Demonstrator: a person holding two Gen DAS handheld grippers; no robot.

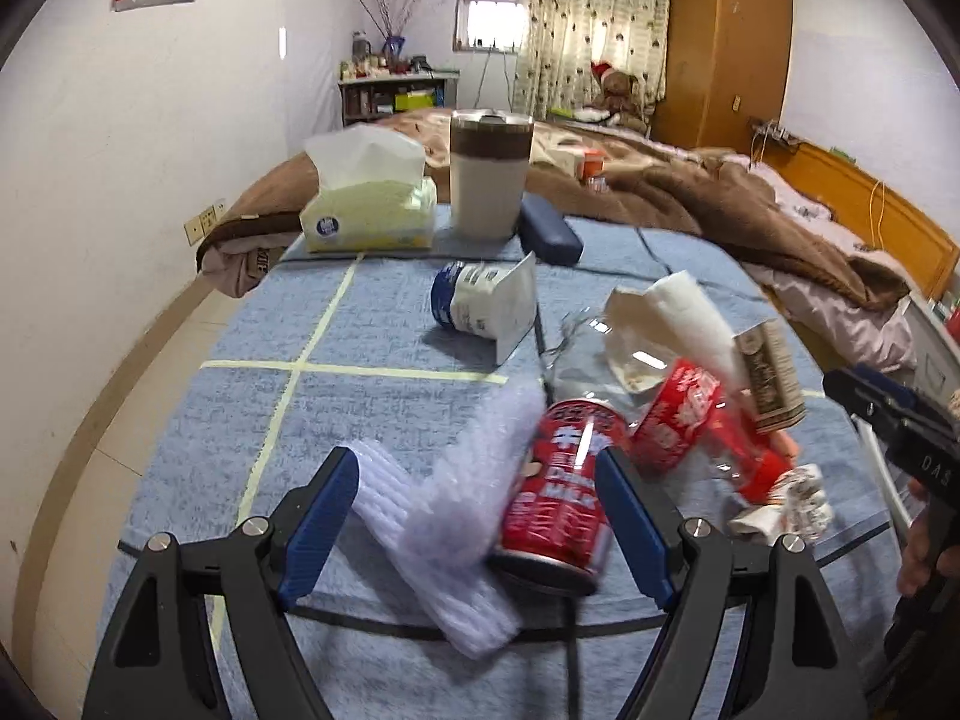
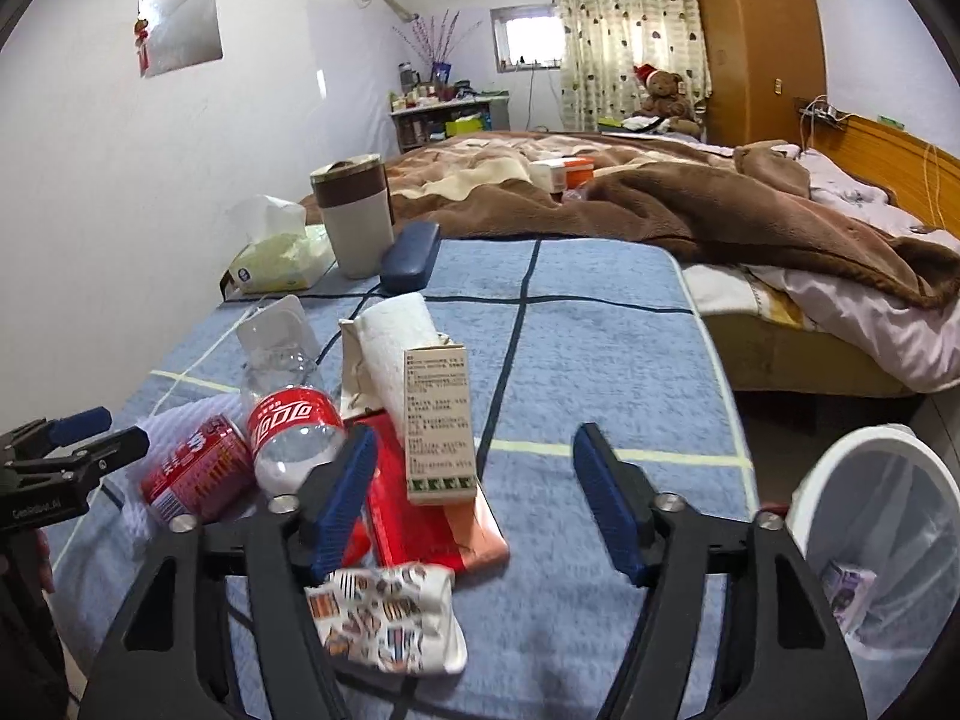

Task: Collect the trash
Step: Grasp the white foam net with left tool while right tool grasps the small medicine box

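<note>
My left gripper [image 1: 477, 507] is open around a red milk can [image 1: 561, 495] and white foam wrap [image 1: 444, 516] on the blue cloth; the can looks tilted and blurred. My right gripper [image 2: 474, 495] is open over a red packet [image 2: 420, 516], a small beige box [image 2: 441, 426] and a printed wrapper [image 2: 384, 618]. A Coca-Cola bottle [image 2: 294, 420] lies beside the red can [image 2: 198, 474]. A yogurt cup [image 1: 480, 306] lies on its side further back. A white bin [image 2: 876, 534] with a liner stands at the right.
A tissue box [image 1: 372, 210], a tumbler [image 1: 489, 174] and a dark blue case [image 1: 549, 231] stand at the table's far edge. A bed with a brown blanket [image 2: 690, 204] lies behind. The left wall is close.
</note>
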